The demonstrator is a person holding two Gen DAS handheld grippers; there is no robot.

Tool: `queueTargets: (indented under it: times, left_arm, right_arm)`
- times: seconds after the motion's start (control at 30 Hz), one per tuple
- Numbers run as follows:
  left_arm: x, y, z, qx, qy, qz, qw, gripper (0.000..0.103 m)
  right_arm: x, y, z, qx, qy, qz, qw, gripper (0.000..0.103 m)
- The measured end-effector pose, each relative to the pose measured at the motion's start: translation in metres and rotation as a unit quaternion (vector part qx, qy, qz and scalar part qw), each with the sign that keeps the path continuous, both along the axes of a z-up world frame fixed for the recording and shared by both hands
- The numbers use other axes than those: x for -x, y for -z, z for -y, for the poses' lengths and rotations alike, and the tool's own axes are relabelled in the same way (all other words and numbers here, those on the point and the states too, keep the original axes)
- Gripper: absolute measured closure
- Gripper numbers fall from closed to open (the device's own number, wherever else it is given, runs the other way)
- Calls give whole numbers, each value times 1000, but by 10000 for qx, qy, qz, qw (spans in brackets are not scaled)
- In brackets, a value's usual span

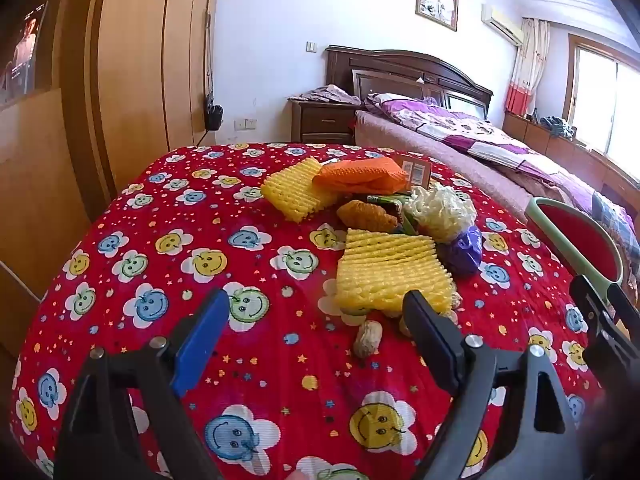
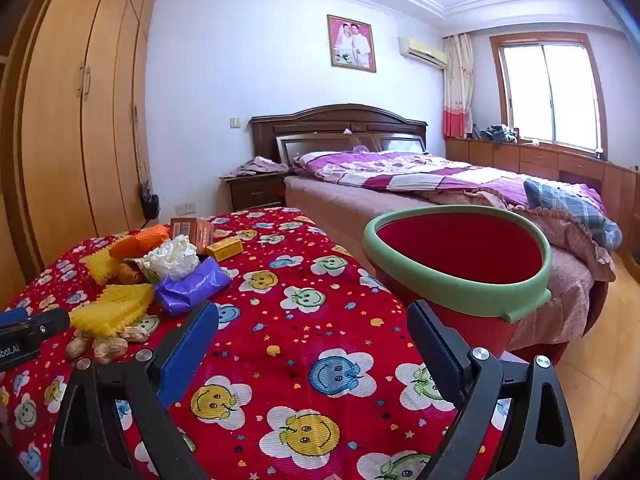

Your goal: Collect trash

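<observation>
We can read very little here. On the black body of the left tool (image 2: 28,336), at the left edge of the right wrist view, white letters spell "bot.AI"; the start of the word is cut off by the picture's edge. Behind the crumpled white paper (image 2: 174,258), the orange-brown carton (image 2: 192,232) bears a barcode panel and what may be lines of small print, too blurred for us to make out.
</observation>
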State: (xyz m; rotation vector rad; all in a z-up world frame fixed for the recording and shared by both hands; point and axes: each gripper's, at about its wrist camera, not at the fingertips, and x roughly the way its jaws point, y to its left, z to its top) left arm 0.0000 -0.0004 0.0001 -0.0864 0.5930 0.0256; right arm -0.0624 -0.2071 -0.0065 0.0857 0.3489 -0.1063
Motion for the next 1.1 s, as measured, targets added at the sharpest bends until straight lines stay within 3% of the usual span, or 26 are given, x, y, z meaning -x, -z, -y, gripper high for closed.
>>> queueTargets:
  times: [1.1]
  left_arm:
    - [1,0,1,10,-2,-12,10000,14]
  right_arm:
    - [0,1,0,-17,0,31,10000,8]
